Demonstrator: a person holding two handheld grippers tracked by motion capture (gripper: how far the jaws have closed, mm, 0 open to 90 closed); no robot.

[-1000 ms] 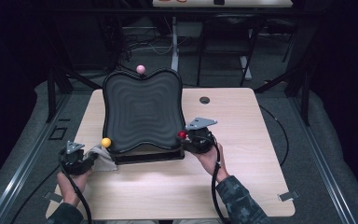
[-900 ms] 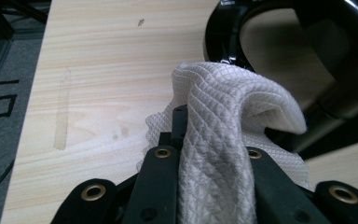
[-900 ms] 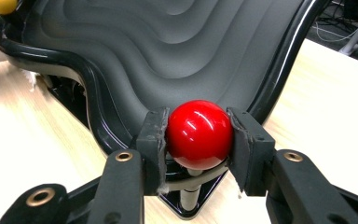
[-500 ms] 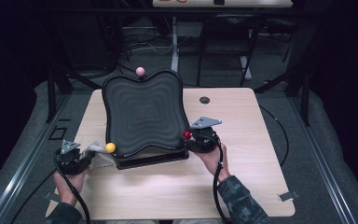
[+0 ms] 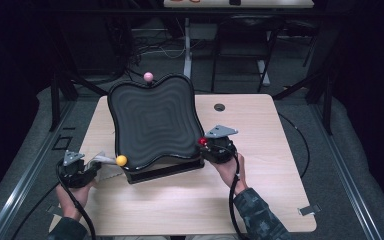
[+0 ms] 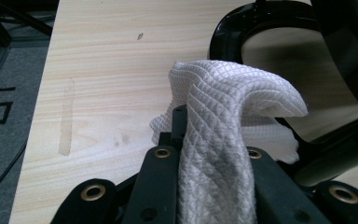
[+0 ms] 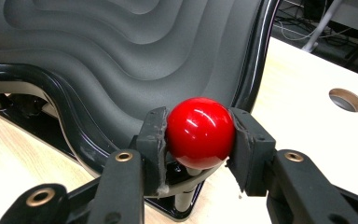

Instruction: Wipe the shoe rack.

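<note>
Red ball (image 7: 200,133) on the black tray's (image 5: 152,125) near right corner is clamped between our right gripper's (image 7: 199,135) jaws, pads pressed on both its sides. Our left gripper (image 6: 205,154) is closed on a white cloth (image 6: 223,112), held off the tray's near left corner, just beside the yellow ball (image 5: 121,160). We judge this the hold-and-wipe step: right steadies the tilted tray by its knob, left is poised with the cloth. Next we need to carry the cloth onto the ribbed surface without knocking the yellow ball. Room looks good: bare table (image 5: 180,210) in front of the tray and to its left, but the table edge is close behind our left hand (image 5: 72,197). The pink ball (image 5: 148,76) tops the tray's far rim.
</note>
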